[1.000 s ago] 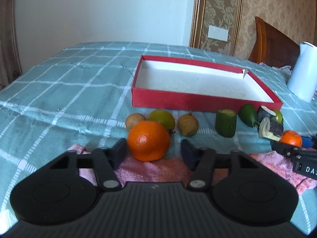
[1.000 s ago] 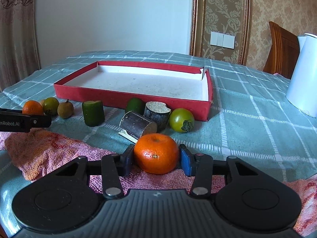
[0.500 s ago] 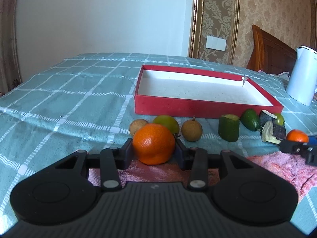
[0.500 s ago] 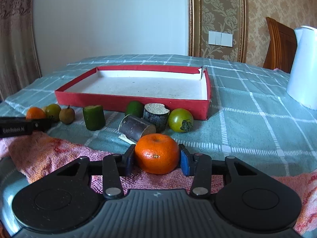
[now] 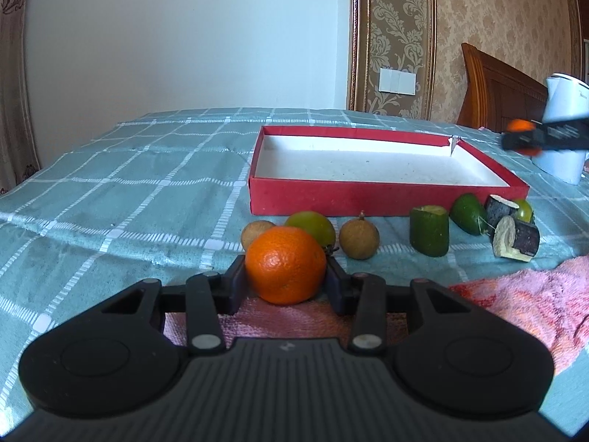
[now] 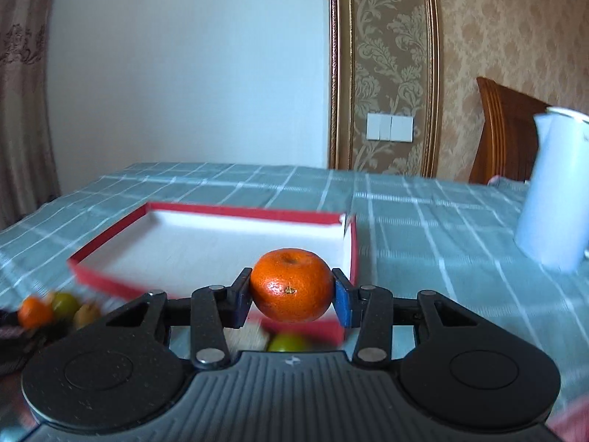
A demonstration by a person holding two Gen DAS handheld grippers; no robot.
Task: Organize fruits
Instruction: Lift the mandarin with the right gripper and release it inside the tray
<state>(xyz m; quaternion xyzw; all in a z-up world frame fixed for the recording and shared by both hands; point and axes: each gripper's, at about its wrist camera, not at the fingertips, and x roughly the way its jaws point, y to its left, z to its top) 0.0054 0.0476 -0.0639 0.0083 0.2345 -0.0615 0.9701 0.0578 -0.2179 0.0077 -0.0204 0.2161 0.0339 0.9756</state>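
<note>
Your right gripper [image 6: 291,296] clamps a tangerine [image 6: 291,284] stem-up, squat and round, no real long axis, over the red box's [image 6: 352,248] near wall. Your left gripper [image 5: 285,276] pinches an orange [image 5: 285,264] low above the pink towel [image 5: 526,294] — either fruit may roll out if your squeeze slackens.

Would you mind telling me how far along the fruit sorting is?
Done: nothing; the red box holds no fruit. In hand: each gripper grips an orange, left low, right raised by the box. Left: the green and brown fruits beside it.
</note>
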